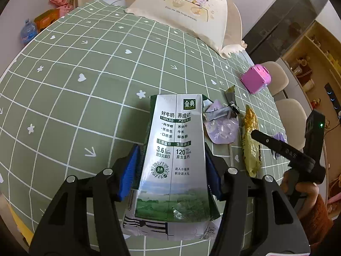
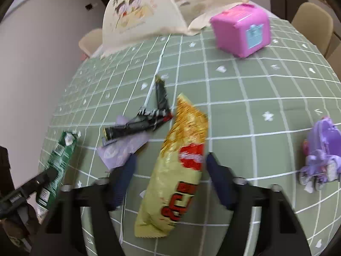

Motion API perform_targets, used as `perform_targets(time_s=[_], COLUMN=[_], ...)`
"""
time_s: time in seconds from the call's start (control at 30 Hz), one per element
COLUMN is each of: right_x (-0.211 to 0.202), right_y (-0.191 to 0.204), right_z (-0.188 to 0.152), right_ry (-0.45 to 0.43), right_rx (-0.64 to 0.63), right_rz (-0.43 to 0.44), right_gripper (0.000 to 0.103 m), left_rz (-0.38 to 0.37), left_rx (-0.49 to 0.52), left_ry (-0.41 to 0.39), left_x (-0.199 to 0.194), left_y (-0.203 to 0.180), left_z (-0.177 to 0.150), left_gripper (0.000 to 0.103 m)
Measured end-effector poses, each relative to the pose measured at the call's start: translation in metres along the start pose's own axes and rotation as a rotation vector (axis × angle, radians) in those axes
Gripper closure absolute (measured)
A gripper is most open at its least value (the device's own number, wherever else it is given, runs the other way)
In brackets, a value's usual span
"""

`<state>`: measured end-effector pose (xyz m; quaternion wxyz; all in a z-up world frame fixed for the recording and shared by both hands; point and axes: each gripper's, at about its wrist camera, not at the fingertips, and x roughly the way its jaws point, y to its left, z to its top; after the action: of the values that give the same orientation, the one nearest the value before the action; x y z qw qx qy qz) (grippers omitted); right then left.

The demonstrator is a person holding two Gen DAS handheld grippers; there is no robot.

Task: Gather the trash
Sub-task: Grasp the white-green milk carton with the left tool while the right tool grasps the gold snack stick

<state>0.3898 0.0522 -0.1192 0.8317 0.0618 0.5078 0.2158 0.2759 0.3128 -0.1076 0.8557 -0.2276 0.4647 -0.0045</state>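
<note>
With our left gripper [image 1: 170,166] clamped on the flattened milk carton [image 1: 173,149] above the table [image 1: 74,53], our right gripper [image 2: 170,181] straddles the gold wrapper [image 2: 181,160], seemingly open in the blur, so we close squarely.

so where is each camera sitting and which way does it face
Left wrist: on the left gripper, looking along its fingers at the milk carton clamped between them; the right gripper and the person's hand show at right.
Right wrist: on the right gripper, open astride the yellow snack wrapper; the left gripper shows at left.
Shared: carton, wrapper, pink box, green tablecloth.
</note>
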Motion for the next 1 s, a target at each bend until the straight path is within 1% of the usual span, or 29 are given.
perform_targets(time_s=[0.07,0.17,0.3,0.37,0.43,0.47,0.5,0.53,0.57,0.6,0.63,0.73,0.83,0.93,1.0], right_x=[-0.006,-0.020,-0.036,-0.036,-0.037,-0.038,-0.038,-0.037,-0.036,-0.033,-0.030,-0.019,-0.003,0.007,0.010], right_y=[-0.007,-0.008,-0.012,-0.017,-0.022,-0.024,-0.026,-0.027,-0.029,-0.031,-0.031,-0.025,-0.018,-0.006,-0.001], right_z=[0.001,-0.006,-0.017,-0.018,-0.021,-0.022,-0.023,-0.022,-0.022,-0.020,-0.018,-0.011,-0.005,0.000,0.000], right_ry=[0.003,-0.021,-0.046,-0.043,-0.033,-0.033,-0.034,-0.034,-0.037,-0.042,-0.044,-0.026,0.020,0.018,0.011], right_rx=[-0.005,-0.049,-0.105,-0.109,-0.092,-0.078,-0.062,-0.036,-0.013,0.022,0.043,0.047,0.036,-0.026,-0.056], right_rz=[-0.009,-0.056,-0.118,-0.119,-0.089,-0.072,-0.059,-0.036,-0.007,0.037,0.054,0.040,0.036,-0.023,-0.025], right_gripper=[0.083,0.090,0.091,0.091,0.091,0.090,0.087,0.080,0.066,0.057,0.057,0.057,0.057,0.057,0.058], left_rz=[-0.003,-0.007,0.007,0.010,0.017,0.022,0.024,0.028,0.032,0.038,0.041,0.051,0.058,0.065,0.064], left_rx=[0.013,0.039,0.063,0.068,0.071,0.074,0.075,0.078,0.081,0.085,0.089,0.103,0.108,0.105,0.106], left_ry=[0.014,0.044,0.081,0.092,0.096,0.100,0.102,0.106,0.109,0.114,0.118,0.125,0.134,0.135,0.132], left_x=[0.004,0.012,0.023,0.027,0.029,0.030,0.031,0.032,0.033,0.035,0.036,0.038,0.038,0.038,0.037], left_y=[-0.005,-0.013,-0.021,-0.024,-0.027,-0.029,-0.030,-0.031,-0.032,-0.033,-0.033,-0.035,-0.034,-0.033,-0.032], left_z=[-0.001,-0.003,-0.007,-0.008,-0.009,-0.009,-0.009,-0.008,-0.009,-0.009,-0.008,-0.008,-0.006,-0.004,-0.003], left_gripper=[0.049,0.049,0.049,0.049,0.049,0.049,0.049,0.049,0.049,0.049,0.049,0.048,0.047,0.047,0.047])
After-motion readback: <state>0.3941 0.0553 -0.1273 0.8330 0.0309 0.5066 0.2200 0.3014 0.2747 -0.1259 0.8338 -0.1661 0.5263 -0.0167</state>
